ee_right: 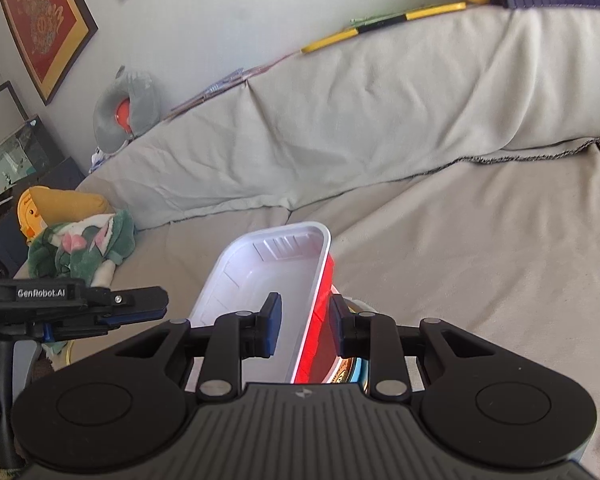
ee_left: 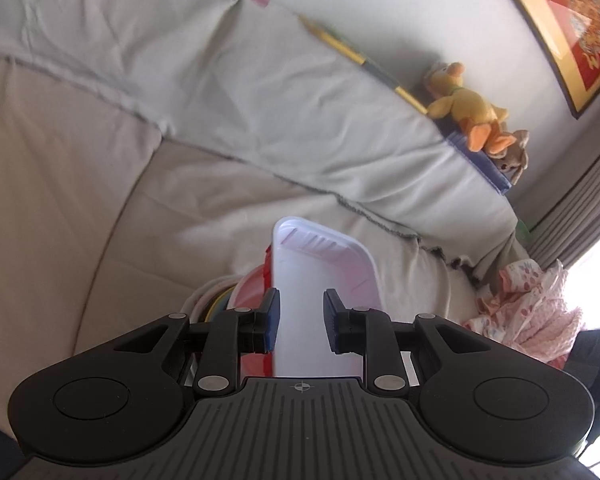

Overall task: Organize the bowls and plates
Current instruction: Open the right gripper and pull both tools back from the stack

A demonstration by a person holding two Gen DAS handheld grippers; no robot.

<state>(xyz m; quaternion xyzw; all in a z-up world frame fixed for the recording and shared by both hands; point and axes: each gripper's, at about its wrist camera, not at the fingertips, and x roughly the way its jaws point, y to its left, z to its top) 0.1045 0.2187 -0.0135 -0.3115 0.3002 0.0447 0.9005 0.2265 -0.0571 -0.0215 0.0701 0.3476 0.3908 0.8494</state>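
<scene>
Red-and-white plastic tray [ee_right: 284, 280], low centre of both frames, clamped by right gripper [ee_right: 305, 326] and left gripper [ee_left: 298, 320] on opposite walls; liable to flex and slip over sofa [ee_right: 480, 260].

**Red-and-white tray over stacked dishes**

A rectangular tray [ee_right: 276, 280], white inside with ribbed walls and red outside, is seen at lower centre of both views, tilted lengthwise away from the cameras. Rims of round dishes [ee_left: 220, 300] in red, yellow and white are seen beneath it at lower centre-left.
</scene>
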